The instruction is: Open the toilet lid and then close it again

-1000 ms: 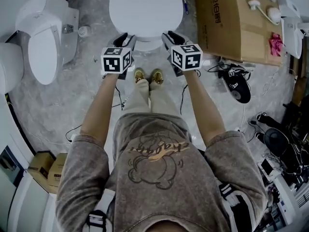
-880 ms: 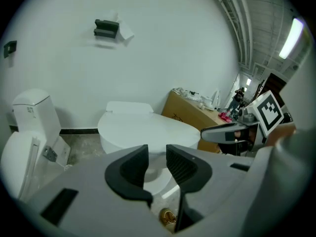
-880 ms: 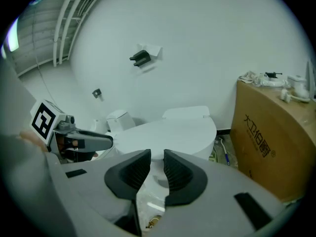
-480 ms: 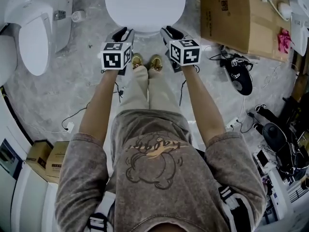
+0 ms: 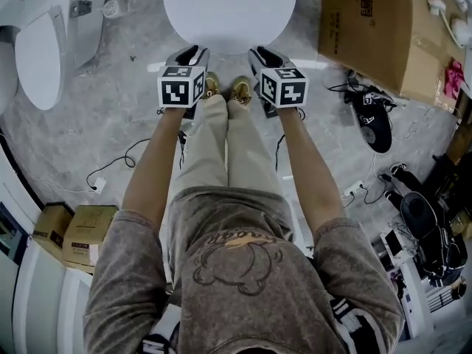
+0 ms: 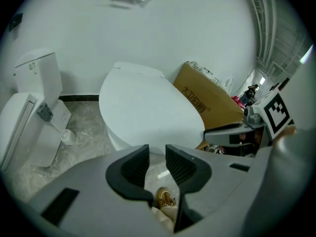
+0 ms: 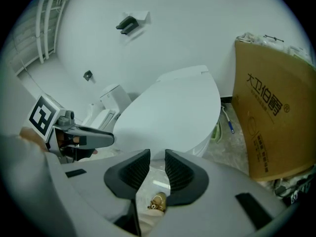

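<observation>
Down flat on the bowl at twelve o'clock in the head view: white oval plastic toilet lid [image 5: 228,9]. Close to its front rim, side by side: grey left gripper [image 5: 193,53] at eleven o'clock, grey right gripper [image 5: 262,53] at one. Both parted only narrowly, gripping nothing; just floor and a golden shoe [image 6: 165,199] between the ribbed black pads [image 6: 133,167]. Brown cardboard box [image 5: 383,28] at two o'clock.
</observation>
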{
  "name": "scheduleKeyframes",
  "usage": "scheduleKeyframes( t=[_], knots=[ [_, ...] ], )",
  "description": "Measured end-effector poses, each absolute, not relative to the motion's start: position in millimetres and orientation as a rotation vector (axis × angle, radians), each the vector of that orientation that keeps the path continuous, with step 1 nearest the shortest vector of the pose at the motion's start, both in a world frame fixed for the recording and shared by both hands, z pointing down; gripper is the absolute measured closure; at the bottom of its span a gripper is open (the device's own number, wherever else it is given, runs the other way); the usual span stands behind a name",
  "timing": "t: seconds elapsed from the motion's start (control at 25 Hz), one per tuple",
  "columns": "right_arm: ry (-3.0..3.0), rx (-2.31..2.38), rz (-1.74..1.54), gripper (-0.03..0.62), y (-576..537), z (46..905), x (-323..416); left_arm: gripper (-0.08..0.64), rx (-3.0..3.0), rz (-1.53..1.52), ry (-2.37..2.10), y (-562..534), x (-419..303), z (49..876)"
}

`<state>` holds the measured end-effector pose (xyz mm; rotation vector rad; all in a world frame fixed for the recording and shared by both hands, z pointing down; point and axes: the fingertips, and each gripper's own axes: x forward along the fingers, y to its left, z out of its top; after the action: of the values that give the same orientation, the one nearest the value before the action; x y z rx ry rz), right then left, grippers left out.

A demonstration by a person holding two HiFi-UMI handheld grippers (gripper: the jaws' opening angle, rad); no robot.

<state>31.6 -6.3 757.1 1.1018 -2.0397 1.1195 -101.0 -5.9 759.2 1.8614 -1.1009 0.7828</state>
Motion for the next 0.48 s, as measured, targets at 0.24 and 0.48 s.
scheduleKeyframes(
  t=[0.24, 0.48],
  knots=[
    [-2.004, 1.060, 1.143, 0.482, 5.2, 810.2, 22.3, 0.453, 1.828, 0.811, -1.100, 1.3, -102.5, 812.1],
    [-1.983, 1.079, 1.146, 0.485, 5.3, 843.9, 21.3, 0.453, 1.800, 0.825, -1.101, 2.3, -102.3, 848.1]
  ],
)
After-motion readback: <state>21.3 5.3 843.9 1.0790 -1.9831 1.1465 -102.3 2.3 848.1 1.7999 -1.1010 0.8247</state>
